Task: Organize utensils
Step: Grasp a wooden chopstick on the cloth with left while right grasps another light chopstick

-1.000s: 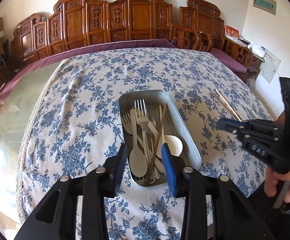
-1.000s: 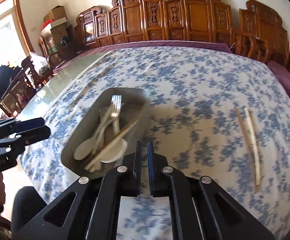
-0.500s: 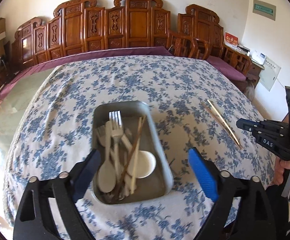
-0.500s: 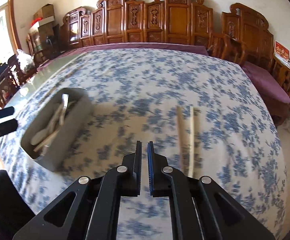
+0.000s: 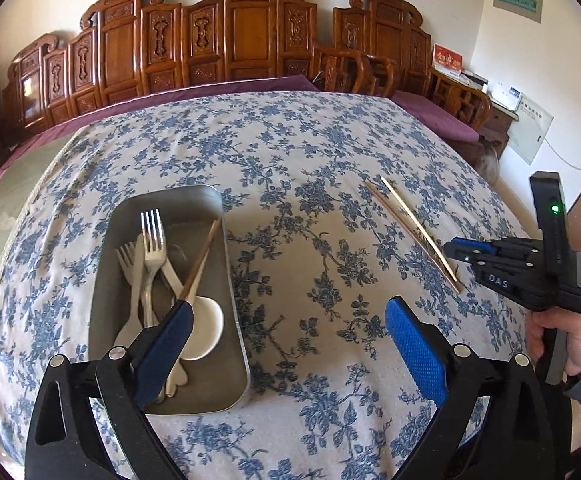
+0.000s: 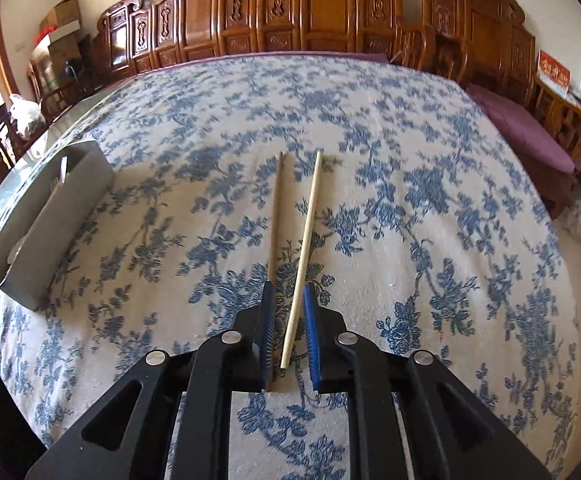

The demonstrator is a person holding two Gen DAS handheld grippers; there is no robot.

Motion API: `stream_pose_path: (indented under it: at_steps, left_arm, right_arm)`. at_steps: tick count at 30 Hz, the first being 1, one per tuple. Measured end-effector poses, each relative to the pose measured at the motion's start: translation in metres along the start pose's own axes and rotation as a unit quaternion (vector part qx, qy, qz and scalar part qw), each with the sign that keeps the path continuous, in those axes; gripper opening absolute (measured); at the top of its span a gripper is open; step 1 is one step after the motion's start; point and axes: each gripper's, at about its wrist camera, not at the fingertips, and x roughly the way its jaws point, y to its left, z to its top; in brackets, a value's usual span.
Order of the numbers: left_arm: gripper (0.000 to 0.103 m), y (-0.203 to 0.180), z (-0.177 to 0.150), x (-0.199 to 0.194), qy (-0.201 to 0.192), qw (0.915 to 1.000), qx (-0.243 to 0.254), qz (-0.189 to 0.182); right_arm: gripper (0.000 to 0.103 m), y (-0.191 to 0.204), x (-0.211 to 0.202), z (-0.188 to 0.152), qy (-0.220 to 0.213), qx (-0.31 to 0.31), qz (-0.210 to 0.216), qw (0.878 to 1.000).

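Observation:
A grey metal tray (image 5: 210, 200) on the floral cloth holds forks (image 5: 152, 240), a white spoon (image 5: 206, 328) and a brown chopstick (image 5: 200, 262). My left gripper (image 5: 286, 312) is wide open above the tray's right side. Two chopsticks, one pale (image 6: 304, 248) and one brown (image 6: 276, 216), lie side by side on the cloth; they also show in the left wrist view (image 5: 414, 228). My right gripper (image 6: 288, 292) is slightly open, with the near end of the pale chopstick between its fingers and the brown one at its left finger. The tray (image 6: 50, 220) is at its far left.
The table has a blue floral cloth (image 5: 330, 152) over a purple one (image 5: 210, 96). Carved wooden chairs (image 5: 250, 40) line the far side. A purple cushioned bench (image 6: 530, 132) stands at the right. My right gripper (image 5: 454, 250) shows at the left view's right edge.
My left gripper has opened wide and shifted right of the tray. My right gripper has swung right from the tray to the two chopsticks and opened a little around their near ends.

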Motion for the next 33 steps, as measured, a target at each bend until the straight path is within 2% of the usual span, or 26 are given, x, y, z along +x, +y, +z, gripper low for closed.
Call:
stream_pose_path:
  at_steps: [5, 9, 12, 23, 28, 33]
  left_arm:
    - [0.093, -0.010, 0.001, 0.008, 0.008, 1.0000, 0.004, 0.000]
    - [0.093, -0.018, 0.002, 0.012, 0.013, 0.9999, 0.009, -0.002]
    - [0.093, -0.027, 0.003, 0.018, 0.019, 0.9997, 0.014, -0.007]
    - [0.093, -0.072, 0.018, 0.049, 0.035, 0.9978, 0.046, -0.032]
    - [0.092, -0.099, 0.025, 0.068, 0.048, 0.9962, 0.060, -0.042]
    - [0.072, -0.122, 0.032, 0.089, 0.065, 0.9944, 0.066, -0.052]
  right_arm:
    - [0.016, -0.002, 0.016, 0.003, 0.019, 0.001, 0.000, 1.000]
    - [0.006, 0.000, 0.019, 0.005, 0.030, -0.011, -0.019, 0.999]
    - [0.005, -0.001, 0.016, 0.002, 0.040, -0.027, -0.027, 0.998]
    - [0.005, -0.042, -0.046, -0.030, 0.012, 0.003, -0.019, 1.000]
    - [0.005, -0.063, -0.059, -0.037, 0.004, 0.021, -0.028, 0.999]
    - [0.005, -0.081, -0.061, -0.039, 0.001, 0.043, -0.029, 0.999]
